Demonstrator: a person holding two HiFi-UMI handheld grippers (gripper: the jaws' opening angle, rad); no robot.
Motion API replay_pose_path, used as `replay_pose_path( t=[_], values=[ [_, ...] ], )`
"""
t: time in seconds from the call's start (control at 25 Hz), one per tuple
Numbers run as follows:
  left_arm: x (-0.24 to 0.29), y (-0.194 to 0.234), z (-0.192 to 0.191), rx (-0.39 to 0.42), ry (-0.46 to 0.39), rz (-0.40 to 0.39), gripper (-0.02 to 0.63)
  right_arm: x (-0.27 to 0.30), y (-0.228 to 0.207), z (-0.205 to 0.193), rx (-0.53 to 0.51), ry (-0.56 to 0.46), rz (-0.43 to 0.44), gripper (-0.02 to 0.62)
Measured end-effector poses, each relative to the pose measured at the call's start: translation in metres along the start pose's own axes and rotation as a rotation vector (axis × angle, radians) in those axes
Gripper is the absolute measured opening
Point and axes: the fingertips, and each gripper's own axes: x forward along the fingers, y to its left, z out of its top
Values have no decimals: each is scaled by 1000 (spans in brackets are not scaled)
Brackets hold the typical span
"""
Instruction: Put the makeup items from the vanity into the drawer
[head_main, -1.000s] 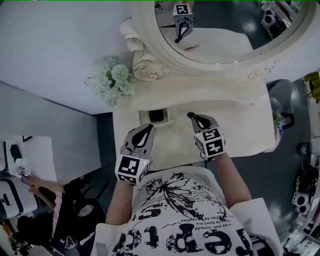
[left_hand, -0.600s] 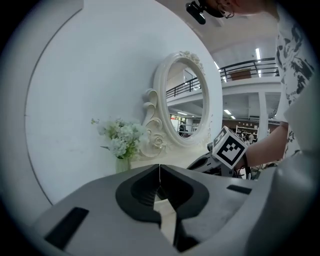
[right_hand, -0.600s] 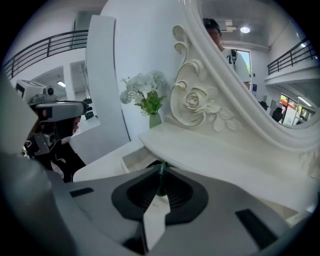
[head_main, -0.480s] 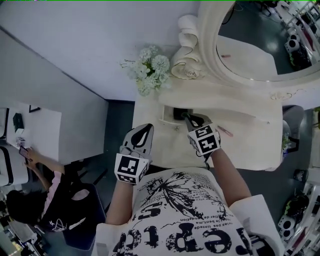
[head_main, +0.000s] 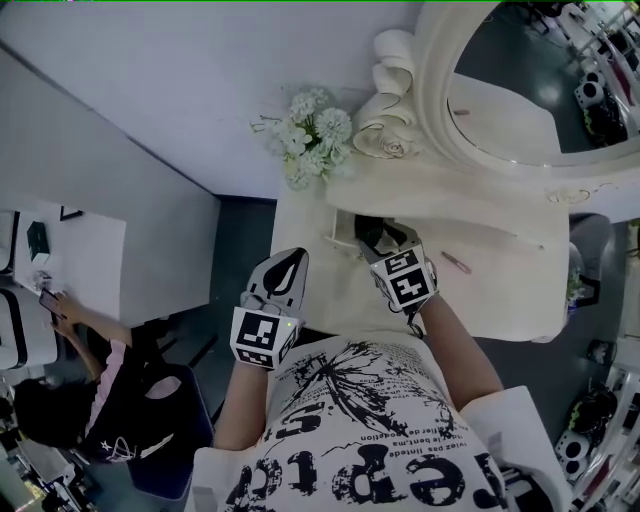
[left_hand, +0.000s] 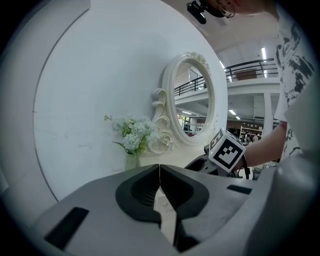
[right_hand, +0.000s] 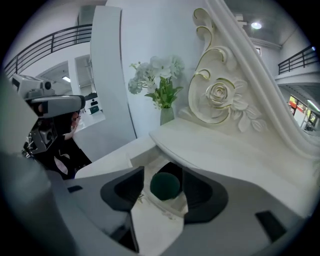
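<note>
the right gripper (right_hand: 162, 186) has just been opening its jaws, now spread beside a dark round item (right_hand: 165, 185) over the open drawer (right_hand: 150, 212) at the vanity's (head_main: 480, 295) left front edge. the left gripper's (left_hand: 160, 172) jaws are pressed together, empty. the drawer's inside is mostly hidden.

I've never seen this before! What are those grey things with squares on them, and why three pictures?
They are hand-held grabbers. A person holds one in each hand. One picture comes from a camera on the person's head, looking down. The other two come from a camera on each grabber. The left gripper is shut and empty. The right gripper has just been opening its jaws, and a dark round thing sits between them at the open drawer. A thin pink item lies on the white vanity, which also has flowers and a mirror.
</note>
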Motion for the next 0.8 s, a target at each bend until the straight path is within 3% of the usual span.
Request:
replay_pose_path(
  t=[0.08, 0.32, 0.8],
  values=[
    [4, -2, 2, 5, -3, -10, 20, -5, -5, 0, 22, -18, -1, 253],
    [29, -24, 10, 32, -3, -99, 20, -32, -37, -14, 106, -57, -77, 258],
    [90, -104, 14, 77, 37, -276, 20, -87, -113, -104, 274, 4, -215, 256]
  ],
)
